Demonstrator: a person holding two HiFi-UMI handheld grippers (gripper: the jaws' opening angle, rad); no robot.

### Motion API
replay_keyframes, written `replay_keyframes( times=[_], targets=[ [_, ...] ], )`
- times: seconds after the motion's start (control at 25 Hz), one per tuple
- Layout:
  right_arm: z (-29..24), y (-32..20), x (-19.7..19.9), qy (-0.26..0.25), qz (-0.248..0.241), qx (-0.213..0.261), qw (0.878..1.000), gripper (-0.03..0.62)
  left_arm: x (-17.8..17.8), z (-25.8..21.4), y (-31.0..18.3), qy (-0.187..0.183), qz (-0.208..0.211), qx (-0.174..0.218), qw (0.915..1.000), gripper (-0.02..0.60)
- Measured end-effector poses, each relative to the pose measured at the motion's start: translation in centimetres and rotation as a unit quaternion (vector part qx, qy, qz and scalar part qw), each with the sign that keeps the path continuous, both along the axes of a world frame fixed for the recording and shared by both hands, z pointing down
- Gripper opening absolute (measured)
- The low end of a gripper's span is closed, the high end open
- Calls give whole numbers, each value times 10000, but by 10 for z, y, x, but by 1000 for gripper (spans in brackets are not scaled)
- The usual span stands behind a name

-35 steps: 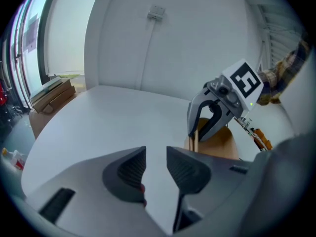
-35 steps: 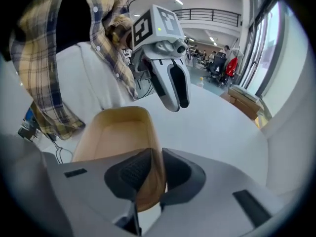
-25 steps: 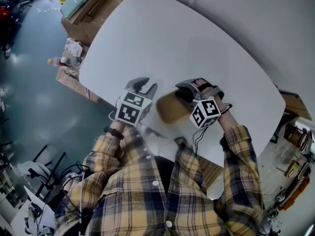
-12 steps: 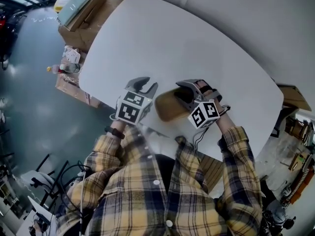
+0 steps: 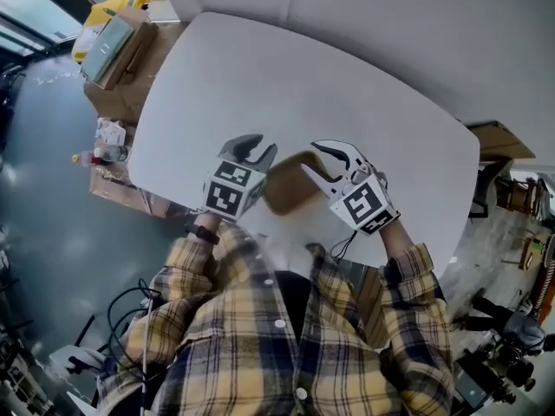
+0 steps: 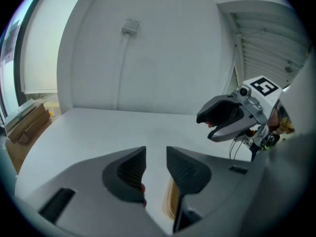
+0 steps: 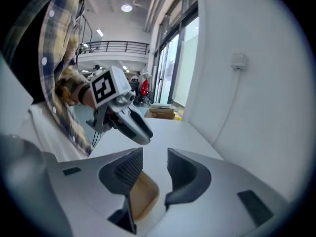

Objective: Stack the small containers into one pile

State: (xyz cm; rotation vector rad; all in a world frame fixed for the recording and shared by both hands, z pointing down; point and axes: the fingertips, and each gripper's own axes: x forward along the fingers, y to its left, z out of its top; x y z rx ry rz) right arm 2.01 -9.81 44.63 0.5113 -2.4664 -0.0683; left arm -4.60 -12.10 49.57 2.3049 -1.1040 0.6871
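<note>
While the container (image 5: 286, 189) sits near the table (image 5: 303, 85) edge, both jaws stand empty — left gripper (image 5: 258, 149) half-open; right gripper (image 5: 312, 157) just widened.

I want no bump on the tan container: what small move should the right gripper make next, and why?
Probably ease the right gripper up and away, jaws kept apart. Its jaws have just been opening, with nothing between them; the tan container lies on the white table just below, beside the left gripper. No other container shows on the table.
</note>
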Motion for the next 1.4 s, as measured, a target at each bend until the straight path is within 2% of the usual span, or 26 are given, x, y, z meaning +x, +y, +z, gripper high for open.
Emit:
replay_keyframes(
  times=[0.12, 0.24, 0.32, 0.44, 0.52, 0.6, 0.8, 1.0, 1.16, 1.4],
  targets=[
    [-36, 0, 10, -716, 567, -215, 9956, 163, 15, -10, 0, 12, 149, 70, 9999, 124],
    [-74, -5, 30, -1314, 1240, -55, 9835, 159, 37, -32, -7, 111, 461, 326, 9983, 124],
    [-98, -8, 44, -1679, 1619, 125, 9723, 146, 52, -49, -11, 280, 629, 558, 9961, 124],
    [-131, -11, 61, -2359, 2124, 212, 9480, 141, 69, -72, -15, 480, 834, 815, 9920, 124],
    [-147, -12, 72, -2631, 2412, 298, 9337, 130, 80, -88, -17, 577, 986, 972, 9887, 113],
    [-153, -12, 81, -2611, 2650, 435, 9272, 103, 90, -105, -16, 720, 1114, 1096, 9851, 90],
    [-155, -5, 82, -2337, 2789, 469, 9303, 36, 107, -143, -9, 1139, 1293, 1365, 9755, 54],
    [-161, -9, 94, -2311, 3076, 652, 9207, 17, 113, -155, -2, 1287, 1421, 1424, 9711, 24],
    [-159, -15, 103, -2229, 3206, 648, 9183, 15, 119, -162, 0, 1397, 1562, 1514, 9660, 18],
    [-151, -12, 103, -2202, 3020, 530, 9260, 15, 123, -170, 0, 1480, 1652, 1705, 9601, 18]
  ],
)
